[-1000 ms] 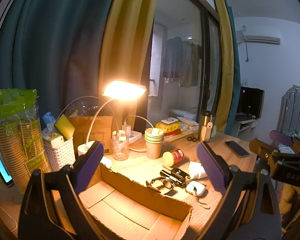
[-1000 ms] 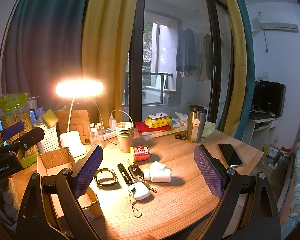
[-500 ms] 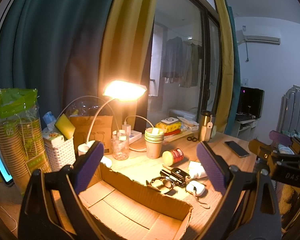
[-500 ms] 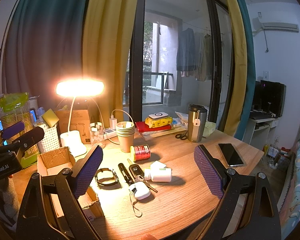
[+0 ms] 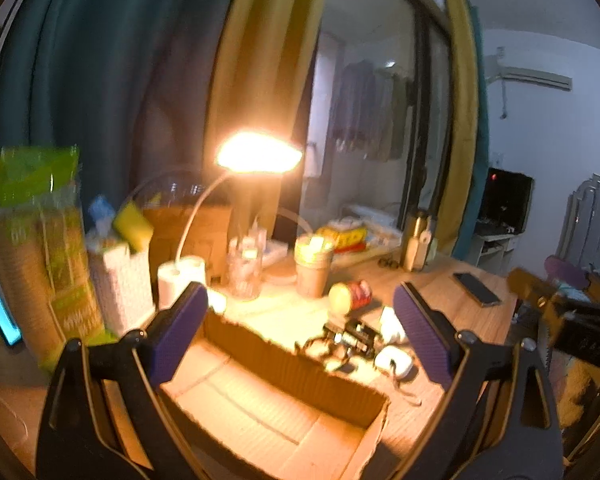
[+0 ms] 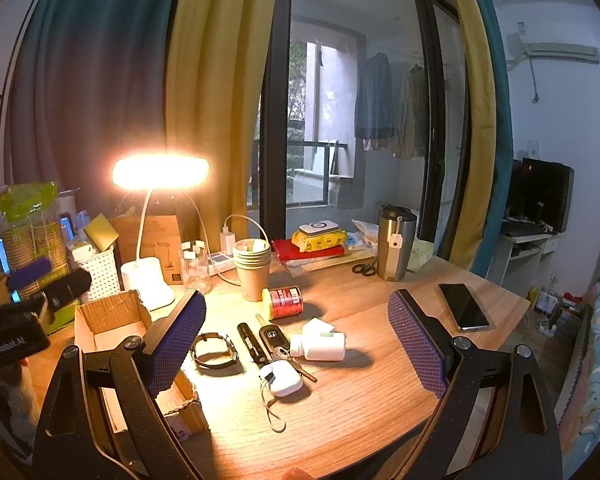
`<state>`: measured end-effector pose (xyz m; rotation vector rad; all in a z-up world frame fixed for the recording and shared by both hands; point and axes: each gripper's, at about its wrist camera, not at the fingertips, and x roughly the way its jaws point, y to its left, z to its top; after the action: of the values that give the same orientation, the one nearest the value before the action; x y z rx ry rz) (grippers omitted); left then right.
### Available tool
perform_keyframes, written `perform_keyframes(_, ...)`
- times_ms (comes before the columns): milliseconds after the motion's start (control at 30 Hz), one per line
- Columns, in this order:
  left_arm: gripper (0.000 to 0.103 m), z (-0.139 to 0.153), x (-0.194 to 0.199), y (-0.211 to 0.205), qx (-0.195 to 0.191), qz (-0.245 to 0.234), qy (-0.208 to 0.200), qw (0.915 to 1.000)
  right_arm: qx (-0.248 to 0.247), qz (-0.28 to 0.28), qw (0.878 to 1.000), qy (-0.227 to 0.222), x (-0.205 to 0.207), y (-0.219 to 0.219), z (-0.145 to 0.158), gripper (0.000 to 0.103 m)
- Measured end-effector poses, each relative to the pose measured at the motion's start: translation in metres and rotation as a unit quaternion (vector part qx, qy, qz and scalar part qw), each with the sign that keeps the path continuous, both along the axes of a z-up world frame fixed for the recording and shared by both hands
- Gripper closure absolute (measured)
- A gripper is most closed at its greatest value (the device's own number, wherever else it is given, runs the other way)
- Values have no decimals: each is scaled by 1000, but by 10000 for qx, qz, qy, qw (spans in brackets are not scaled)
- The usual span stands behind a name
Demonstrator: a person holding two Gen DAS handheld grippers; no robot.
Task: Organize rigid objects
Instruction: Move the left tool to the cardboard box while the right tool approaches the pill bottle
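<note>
Nothing looks sorted yet: the open brown cardboard box appears empty, and the white pill bottle, black car key and black wristwatch lie just right of it. Both the left gripper and right gripper hang spread wide, holding nothing.

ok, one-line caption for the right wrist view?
Open right gripper above desk clutter: watch, car key, pill bottle, earbuds case, beside cardboard box.

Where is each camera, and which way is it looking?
Left wrist: sits on the left gripper, looking over the open cardboard box toward the lamp; its own open jaws show, and the right gripper at the edge.
Right wrist: sits on the right gripper, facing the desk clutter and window; open jaws show, plus the left gripper.
Shared: box, lamp, red can, phone.
</note>
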<state>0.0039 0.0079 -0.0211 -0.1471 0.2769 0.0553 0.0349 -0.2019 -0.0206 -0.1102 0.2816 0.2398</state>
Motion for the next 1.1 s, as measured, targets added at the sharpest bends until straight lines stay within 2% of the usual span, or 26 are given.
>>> perform_keyframes(133,8,-19,12,8,-119,224,618,9978,-43,-30,9997,246,10,-1,-8,9)
perform_keyframes(367,8,-47,22,16,-170,461,1296,9904,-146,-79,9977,654,27,0,-25,9)
perform_keyframes(667,8,-83,26,36,-480,712,2109,9737,-127,-5,9968,786,34,-3,-33,9)
perform_keyframes(800,8,-104,39,32,-601,548,2688,9598,-127,-13,9965,824,34,-5,-34,9)
perform_keyframes(900,8,-112,46,25,-643,384,2924,9534,-96,-46,9966,814,34,-9,-33,9)
perform_keyframes(1033,9,-117,55,24,-823,200,3058,9483,-62,-72,9967,804,34,-13,-32,9)
perform_keyframes(1100,16,-118,61,25,-841,143,3115,9464,-48,-81,9967,801,34,-15,-33,9)
